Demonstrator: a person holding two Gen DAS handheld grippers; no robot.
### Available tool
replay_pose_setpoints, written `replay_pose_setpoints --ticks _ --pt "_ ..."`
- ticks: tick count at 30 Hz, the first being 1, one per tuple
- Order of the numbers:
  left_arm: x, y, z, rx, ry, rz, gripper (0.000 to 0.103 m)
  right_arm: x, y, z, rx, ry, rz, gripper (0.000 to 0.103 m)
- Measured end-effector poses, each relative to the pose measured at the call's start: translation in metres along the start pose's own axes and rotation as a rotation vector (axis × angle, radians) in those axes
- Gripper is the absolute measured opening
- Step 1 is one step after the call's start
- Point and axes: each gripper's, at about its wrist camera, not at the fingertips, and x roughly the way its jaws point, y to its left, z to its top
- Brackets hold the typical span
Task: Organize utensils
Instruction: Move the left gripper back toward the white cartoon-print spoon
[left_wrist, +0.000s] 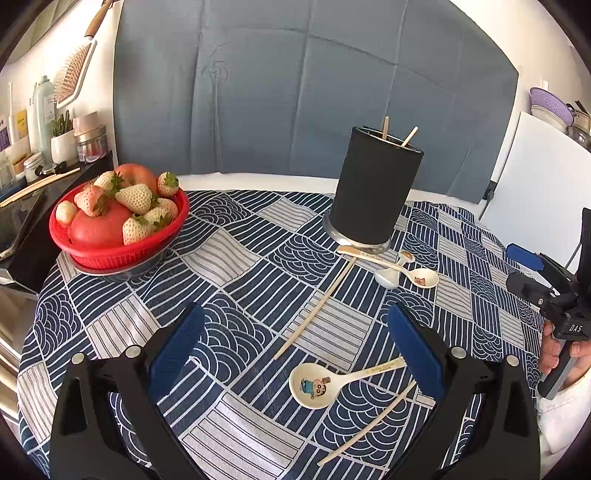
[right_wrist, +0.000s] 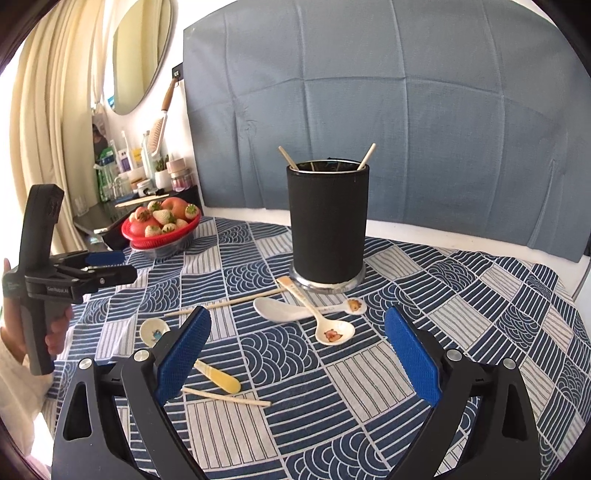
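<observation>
A black cylindrical utensil holder stands on the patterned tablecloth with two chopsticks sticking out. Three white ceramic spoons lie in a heap at its base. A fourth spoon with a cartoon print lies nearer, between two loose chopsticks. My left gripper is open above the cloth, the cartoon spoon just inside its right finger. My right gripper is open and empty, in front of the spoon heap.
A red basket of strawberries and apples sits at the table's left. A dark side shelf with jars and bottles stands beyond it. A blue-grey padded panel backs the table. A white board leans at the right.
</observation>
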Motion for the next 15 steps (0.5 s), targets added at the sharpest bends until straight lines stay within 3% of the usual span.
replay_pose_setpoints --ticks 15 --pt "0.020 -0.001 -0.031 -0.038 0.136 -0.040 0.095 0.032 0.010 -0.021 -0.017 0.087 0.062 0.091"
